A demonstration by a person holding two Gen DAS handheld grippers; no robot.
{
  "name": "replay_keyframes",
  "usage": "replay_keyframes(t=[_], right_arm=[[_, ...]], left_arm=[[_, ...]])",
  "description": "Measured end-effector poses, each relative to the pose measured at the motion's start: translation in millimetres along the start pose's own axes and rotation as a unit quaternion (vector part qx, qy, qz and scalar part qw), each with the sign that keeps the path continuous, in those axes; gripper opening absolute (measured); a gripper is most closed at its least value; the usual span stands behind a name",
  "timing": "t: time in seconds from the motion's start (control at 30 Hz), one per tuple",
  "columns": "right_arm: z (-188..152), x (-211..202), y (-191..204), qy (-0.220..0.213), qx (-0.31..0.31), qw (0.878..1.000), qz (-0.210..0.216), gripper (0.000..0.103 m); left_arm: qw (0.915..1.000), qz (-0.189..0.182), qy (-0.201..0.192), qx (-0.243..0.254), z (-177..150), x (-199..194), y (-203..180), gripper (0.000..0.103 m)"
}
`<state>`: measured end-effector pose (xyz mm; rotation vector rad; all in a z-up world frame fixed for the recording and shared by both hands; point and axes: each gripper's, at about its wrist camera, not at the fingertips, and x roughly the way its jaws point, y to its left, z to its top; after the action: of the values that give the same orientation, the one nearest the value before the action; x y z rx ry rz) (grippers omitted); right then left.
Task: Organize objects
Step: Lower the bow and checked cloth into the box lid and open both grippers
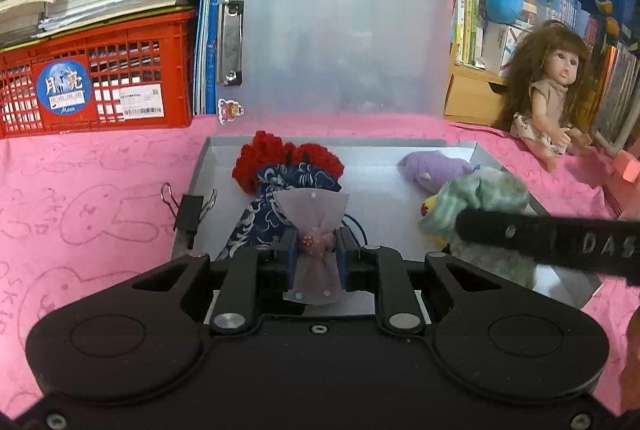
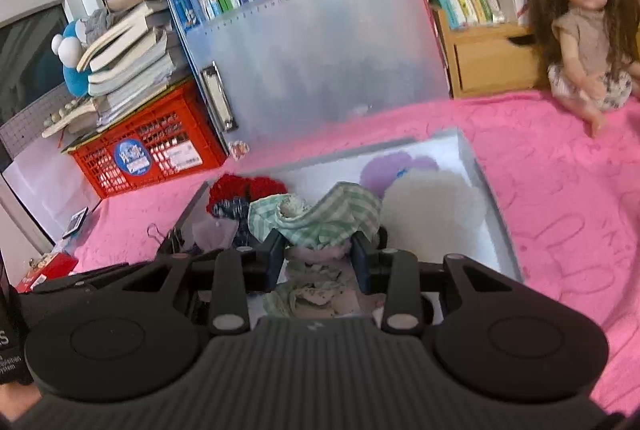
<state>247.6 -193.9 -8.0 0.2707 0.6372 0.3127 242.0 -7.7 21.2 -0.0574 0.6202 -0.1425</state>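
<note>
At the lower centre of the left wrist view, the left gripper [image 1: 316,256] is clamped on the tied waist of a pale mauve gauze pouch [image 1: 314,230], its blue pads pressing either side; the pouch hangs over the near end of a shallow grey box [image 1: 200,166] that lies open on the pink cloth [image 1: 100,190]; inside the box, at centre, a navy patterned bag [image 1: 276,198] leans against a red crocheted piece [image 1: 276,154], a purple plush [image 1: 434,170] lies at the upper right corner, and a green checked cloth bundle [image 1: 480,202] sits at the right, partly crossed by the black body of the other tool; a black binder clip [image 1: 188,210] is fixed on the box's left wall; a red crate [image 1: 96,82] in the upper left carries stacked books; a doll [image 1: 556,86] sits at the right.

In the right wrist view, at lower centre, the right gripper [image 2: 318,250] has its jaws closed around the green checked cloth bundle [image 2: 320,218], held above the grey box [image 2: 488,198]; the red crocheted piece [image 2: 244,190] and navy patterned bag [image 2: 228,210] show left of it, the purple plush [image 2: 396,166] at the upper right of the box; the red crate [image 2: 152,150] is at the left, the doll [image 2: 580,22] at the upper right.
</note>
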Motion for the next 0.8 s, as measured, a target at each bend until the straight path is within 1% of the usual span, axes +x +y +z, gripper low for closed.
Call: replay_keyframes(t=[0.13,0.27,0.3,0.33,0.4,0.43,0.47,0.5,0.57,0.7,0.77,0.8], right_arm=[[-10.7,8.2,-6.4,0.016,0.013,1.000,0.000,0.040],[-15.5,11.6,-11.9,0.021,0.028,0.999,0.001,0.042],[-16.4,11.6,-12.7,0.022,0.030,0.999,0.002,0.043],[-17.4,11.4,-13.1,0.022,0.031,0.999,0.002,0.050],[-18.2,10.8,-14.4,0.020,0.035,0.999,0.002,0.051],[-18.4,10.5,-15.0,0.020,0.038,0.999,0.003,0.053],[-18.7,9.9,-15.8,0.019,0.040,0.999,0.004,0.060],[-18.8,9.2,-16.4,0.019,0.043,0.999,0.004,0.061],[-18.5,7.6,-17.3,0.019,0.044,0.999,0.004,0.061],[-17.1,1.4,-16.7,0.013,0.046,0.999,0.005,0.067],[-16.1,-2.5,-16.1,0.008,0.045,0.999,0.006,0.072],[-15.6,-5.0,-16.0,0.005,0.044,0.999,0.005,0.073]], left_arm=[[1.0000,-0.004,0.000,0.002,-3.1,0.0,1.1,0.020],[1.0000,-0.001,0.006,-0.003,-6.3,2.4,3.3,0.022],[1.0000,-0.001,0.006,-0.004,-7.5,2.8,4.1,0.022],[1.0000,-0.001,0.006,-0.005,-8.4,2.6,4.6,0.022],[1.0000,-0.001,0.006,-0.007,-8.4,2.0,5.2,0.022],[1.0000,-0.002,0.006,-0.007,-8.5,2.0,5.4,0.023],[0.9999,-0.002,0.007,-0.008,-8.3,1.5,6.1,0.024],[0.9999,-0.004,0.008,-0.010,-8.1,0.9,6.7,0.025],[0.9998,-0.006,0.008,-0.015,-7.6,-1.5,7.9,0.037],[0.9998,-0.006,0.006,-0.016,-5.8,-8.1,9.2,0.045],[0.9998,-0.004,0.007,-0.018,-4.7,-12.2,10.0,0.053],[0.9998,-0.005,0.007,-0.019,-4.0,-14.4,10.8,0.055]])
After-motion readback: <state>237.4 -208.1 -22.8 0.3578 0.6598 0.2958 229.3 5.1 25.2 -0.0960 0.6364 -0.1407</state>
